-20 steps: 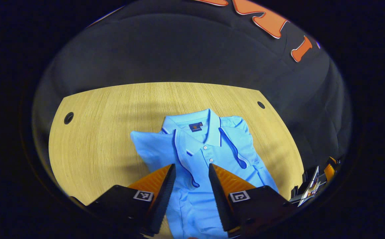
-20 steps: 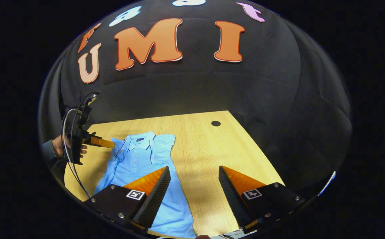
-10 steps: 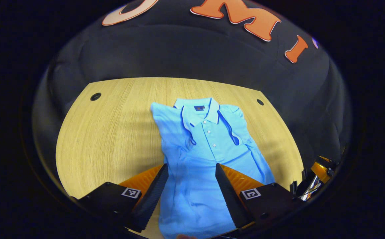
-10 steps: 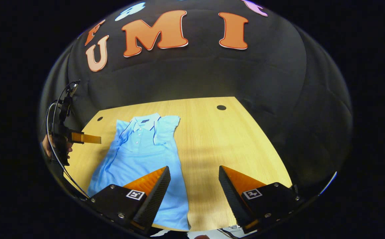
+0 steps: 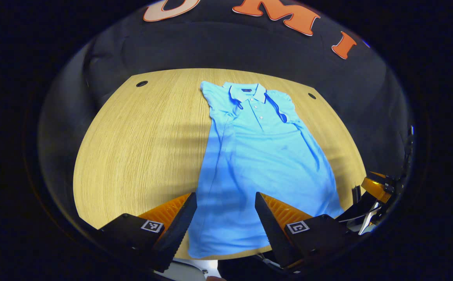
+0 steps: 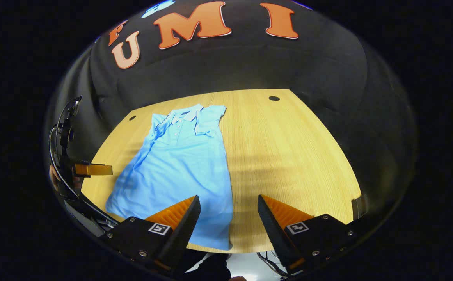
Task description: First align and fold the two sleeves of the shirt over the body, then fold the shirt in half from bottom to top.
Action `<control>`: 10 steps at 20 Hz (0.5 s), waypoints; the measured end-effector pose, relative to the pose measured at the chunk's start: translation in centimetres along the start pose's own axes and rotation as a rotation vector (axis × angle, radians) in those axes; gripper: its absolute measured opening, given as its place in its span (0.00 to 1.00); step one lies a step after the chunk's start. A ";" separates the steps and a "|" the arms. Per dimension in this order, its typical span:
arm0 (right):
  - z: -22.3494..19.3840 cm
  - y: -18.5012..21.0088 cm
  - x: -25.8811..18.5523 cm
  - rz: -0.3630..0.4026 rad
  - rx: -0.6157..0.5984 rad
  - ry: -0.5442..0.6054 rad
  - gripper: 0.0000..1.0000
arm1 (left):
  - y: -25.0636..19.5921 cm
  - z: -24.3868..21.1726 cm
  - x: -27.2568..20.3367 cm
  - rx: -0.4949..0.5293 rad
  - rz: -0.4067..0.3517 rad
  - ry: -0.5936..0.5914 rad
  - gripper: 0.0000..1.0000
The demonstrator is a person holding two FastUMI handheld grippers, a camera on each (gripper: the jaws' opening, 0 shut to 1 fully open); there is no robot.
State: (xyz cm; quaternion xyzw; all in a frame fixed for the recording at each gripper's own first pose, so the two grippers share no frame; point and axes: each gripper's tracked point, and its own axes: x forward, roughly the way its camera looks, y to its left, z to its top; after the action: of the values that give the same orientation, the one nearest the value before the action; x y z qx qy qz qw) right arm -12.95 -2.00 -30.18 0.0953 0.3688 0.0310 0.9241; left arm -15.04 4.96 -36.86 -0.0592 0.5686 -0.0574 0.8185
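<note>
A light blue polo shirt (image 5: 263,156) lies flat on the wooden table (image 5: 140,148), collar at the far end and hem at the near edge, with both short sleeves folded in over the body. My left gripper (image 5: 225,197) hovers open above the shirt's lower part with nothing between its fingers. In the right gripper view the same shirt (image 6: 179,168) lies left of centre. My right gripper (image 6: 229,200) is open above the shirt's near right hem corner and bare wood. The left gripper (image 6: 93,169), held by a hand, shows at the far left there.
The table has round cable holes at its far corners (image 5: 142,83) (image 5: 311,95) (image 6: 274,98). Its near edge (image 6: 249,249) runs just below my fingers, with floor and cables beyond it. Part of the right gripper (image 5: 374,187) shows at the right in the left gripper view.
Both grippers have drawn back toward the near table edge, so the whole shirt down to its hem has come into view. Both stayed open.
</note>
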 end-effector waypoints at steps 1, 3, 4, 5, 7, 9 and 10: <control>-0.8 0.3 0.0 0.007 -0.010 0.011 0.93 | 0.5 -1.4 -0.3 0.008 0.014 0.008 0.99; -2.3 0.8 0.2 0.020 -0.024 0.032 0.92 | 0.8 -3.8 -1.1 0.012 0.029 0.022 0.99; -3.2 0.9 0.2 0.025 -0.031 0.042 0.92 | 0.7 -4.8 -1.3 0.012 0.027 0.023 0.99; -3.8 1.0 0.3 0.028 -0.035 0.055 0.93 | 0.8 -5.9 -1.3 0.010 0.026 0.027 0.99; -5.3 1.3 0.8 0.034 -0.040 0.077 0.92 | 1.1 -8.1 -1.0 0.015 0.035 0.043 0.99; -6.6 1.6 1.4 0.044 -0.044 0.100 0.93 | 1.9 -10.2 -0.3 0.012 0.060 0.056 0.99; -7.1 1.8 1.7 0.049 -0.045 0.108 0.93 | 2.1 -10.8 0.0 0.002 0.062 0.057 0.99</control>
State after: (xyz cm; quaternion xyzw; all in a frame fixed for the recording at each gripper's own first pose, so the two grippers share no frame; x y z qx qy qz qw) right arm -16.58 1.03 -36.01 0.0815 0.4150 0.0672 0.9037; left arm -25.15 6.73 -40.95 -0.0392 0.5931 -0.0342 0.8035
